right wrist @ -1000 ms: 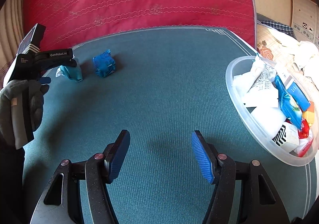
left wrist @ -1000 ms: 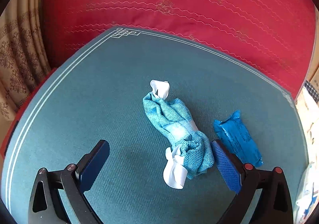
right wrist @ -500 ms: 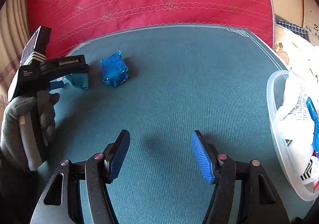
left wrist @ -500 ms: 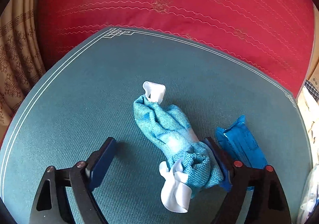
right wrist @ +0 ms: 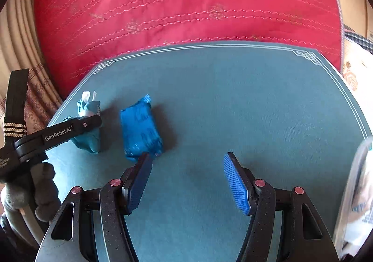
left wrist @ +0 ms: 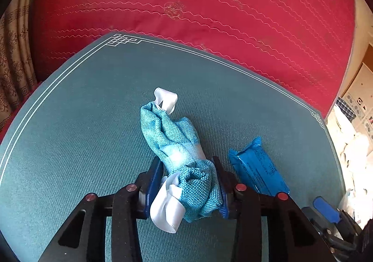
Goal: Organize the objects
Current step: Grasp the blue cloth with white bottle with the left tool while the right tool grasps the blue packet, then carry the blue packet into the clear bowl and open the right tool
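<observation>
A teal woven pouch tied with white ribbon lies on the green mat. My left gripper has its jaws closing on the pouch's near end, and both pads press its sides. In the right wrist view the same pouch shows partly behind the left gripper's finger. A blue foil packet lies just right of the pouch. My right gripper is open and holds nothing. Its left fingertip stands at the near end of the blue packet.
A red quilted cover rises behind the mat. A clear plastic bowl with white packets sits at the mat's right edge. A gloved hand holds the left gripper. A patterned curtain hangs at the left.
The left jaws went from wide open to clamped on the teal pouch. The right gripper slid left across the mat, from the bowl toward the blue packet.
</observation>
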Demonstrator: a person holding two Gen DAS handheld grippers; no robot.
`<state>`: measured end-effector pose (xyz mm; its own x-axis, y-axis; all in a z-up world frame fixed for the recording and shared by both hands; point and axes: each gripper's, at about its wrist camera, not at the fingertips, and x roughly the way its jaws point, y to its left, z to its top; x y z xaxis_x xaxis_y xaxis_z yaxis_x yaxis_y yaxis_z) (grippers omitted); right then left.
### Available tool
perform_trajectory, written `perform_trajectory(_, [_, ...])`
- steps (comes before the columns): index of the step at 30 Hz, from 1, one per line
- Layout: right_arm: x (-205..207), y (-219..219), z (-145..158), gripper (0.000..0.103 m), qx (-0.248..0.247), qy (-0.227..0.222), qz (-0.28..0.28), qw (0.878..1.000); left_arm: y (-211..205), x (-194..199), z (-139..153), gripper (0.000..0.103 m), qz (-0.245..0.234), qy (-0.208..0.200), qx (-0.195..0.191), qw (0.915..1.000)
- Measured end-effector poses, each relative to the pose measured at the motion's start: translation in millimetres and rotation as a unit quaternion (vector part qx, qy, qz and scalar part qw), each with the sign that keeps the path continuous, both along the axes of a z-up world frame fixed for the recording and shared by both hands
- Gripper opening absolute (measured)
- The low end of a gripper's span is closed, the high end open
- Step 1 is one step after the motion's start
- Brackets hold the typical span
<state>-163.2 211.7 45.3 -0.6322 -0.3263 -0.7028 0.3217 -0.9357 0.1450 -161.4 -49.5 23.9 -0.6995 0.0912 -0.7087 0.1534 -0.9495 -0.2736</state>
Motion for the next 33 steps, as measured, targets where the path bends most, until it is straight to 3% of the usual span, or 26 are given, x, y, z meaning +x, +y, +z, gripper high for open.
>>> perform_trajectory(8, [-17.5, -46.3, -7.0, 0.065, 0.031, 0.002, 0.044, 0.999, -4.8, 3.1, 16.2, 0.044, 0.002, 0.023, -0.009, 0.9997])
perform_trajectory(22, [-41.7, -81.6, -21.7, 0.064, 0.068, 0.005, 0.068, 0.995, -11.4, 8.7, 18.7, 0.044, 0.014, 0.029, -0.020, 0.9993])
perform_trajectory(29, [-34.2, -86.2, -20.8, 0.046, 0.094, 0.020, 0.071, 0.993, -5.9, 11.0, 21.1, 0.044, 0.010, 0.034, -0.029, 0.9989])
perform_trajectory(33, [-27.1, -79.6, -19.6, 0.044, 0.091, 0.017, 0.062, 0.994, 0.5, 12.6, 23.1, 0.044, 0.004, 0.038, -0.033, 0.9987])
